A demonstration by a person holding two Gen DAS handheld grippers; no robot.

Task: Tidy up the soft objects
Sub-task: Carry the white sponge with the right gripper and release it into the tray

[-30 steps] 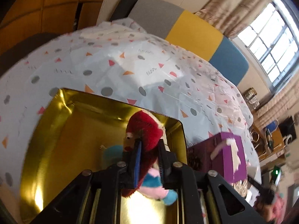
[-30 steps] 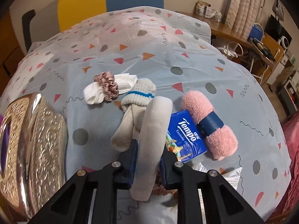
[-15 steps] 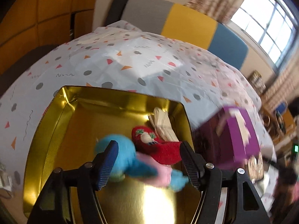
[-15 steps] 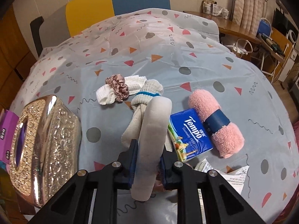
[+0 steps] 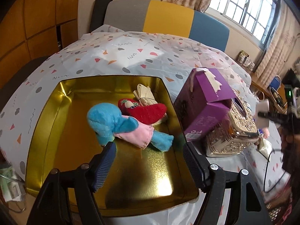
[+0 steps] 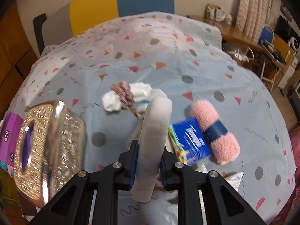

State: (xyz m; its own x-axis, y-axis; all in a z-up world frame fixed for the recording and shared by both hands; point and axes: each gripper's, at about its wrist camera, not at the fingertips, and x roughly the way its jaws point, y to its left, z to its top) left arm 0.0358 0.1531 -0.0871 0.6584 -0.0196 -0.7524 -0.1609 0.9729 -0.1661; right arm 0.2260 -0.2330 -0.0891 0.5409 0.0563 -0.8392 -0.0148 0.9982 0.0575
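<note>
The left hand-held gripper [image 5: 148, 159] hangs spread above the gold tin [image 5: 46, 112], where a blue toy [image 5: 110, 124] lies at its 12 o'clock, while the right hand-held gripper [image 6: 148, 161] pinches a grey sock [image 6: 155, 131] over the desk [image 6: 187, 65].

The left gripper [image 5: 149, 154] is matte black, with two angular arms that widen toward the camera, each cut with triangular openings. A silver round screw head sits on each arm, one pair nearer the fingers and one farther back. Its fingers [image 5: 102, 166] carry dark blue ribbed pads (the ridges run crosswise). The right gripper [image 6: 148, 161] has the same build: black arms, four silver screws, blue ribbed pads [image 6: 134, 162] on black finger blocks.
</note>
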